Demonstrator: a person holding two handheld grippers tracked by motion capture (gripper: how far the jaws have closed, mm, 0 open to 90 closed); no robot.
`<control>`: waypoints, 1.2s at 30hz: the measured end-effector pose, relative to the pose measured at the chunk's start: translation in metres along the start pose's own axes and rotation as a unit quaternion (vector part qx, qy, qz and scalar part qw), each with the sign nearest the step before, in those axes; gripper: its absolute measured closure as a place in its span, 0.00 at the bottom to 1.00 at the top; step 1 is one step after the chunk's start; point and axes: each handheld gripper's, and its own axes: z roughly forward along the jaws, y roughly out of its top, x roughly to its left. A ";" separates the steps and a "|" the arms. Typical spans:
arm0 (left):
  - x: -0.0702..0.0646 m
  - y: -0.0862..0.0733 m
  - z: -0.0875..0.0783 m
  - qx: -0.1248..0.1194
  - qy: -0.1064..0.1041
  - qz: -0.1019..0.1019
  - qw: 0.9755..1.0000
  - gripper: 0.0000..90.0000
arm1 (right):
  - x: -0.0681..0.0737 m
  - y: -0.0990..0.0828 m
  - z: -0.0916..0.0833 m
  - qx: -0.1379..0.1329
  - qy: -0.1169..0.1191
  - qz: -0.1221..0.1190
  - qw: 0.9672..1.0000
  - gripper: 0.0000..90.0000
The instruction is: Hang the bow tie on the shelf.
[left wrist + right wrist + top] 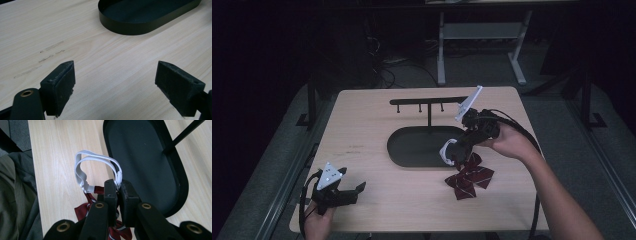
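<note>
Right gripper view: strap point(100, 160) pinched.

Left gripper point(348, 190) low at near left, jaws spread wide, nothing between them, held by left hand point(317, 216). Right gripper point(451, 151) reaching in from right, tilted down and leftward, jaws clamped on white strap point(86, 167); right hand point(507, 140) gripping it, forearm bare.

Bow tie point(470, 176): dark red, thin white stripes; strap point(86, 167) white. Oval tray point(412, 150) and rack point(428, 102): black. Tabletop point(362, 130): pale wood grain.
</note>
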 end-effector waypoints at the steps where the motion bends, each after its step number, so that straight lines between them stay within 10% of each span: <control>1: 0.000 0.000 0.000 0.001 0.000 0.000 1.000 0.18 | 0.000 0.001 0.000 0.001 0.001 0.000 1.000 0.93; 36: 0.000 0.000 -0.001 0.000 0.000 0.000 1.000 0.18 | -0.014 0.025 -0.004 -0.004 0.005 -0.003 1.000 0.93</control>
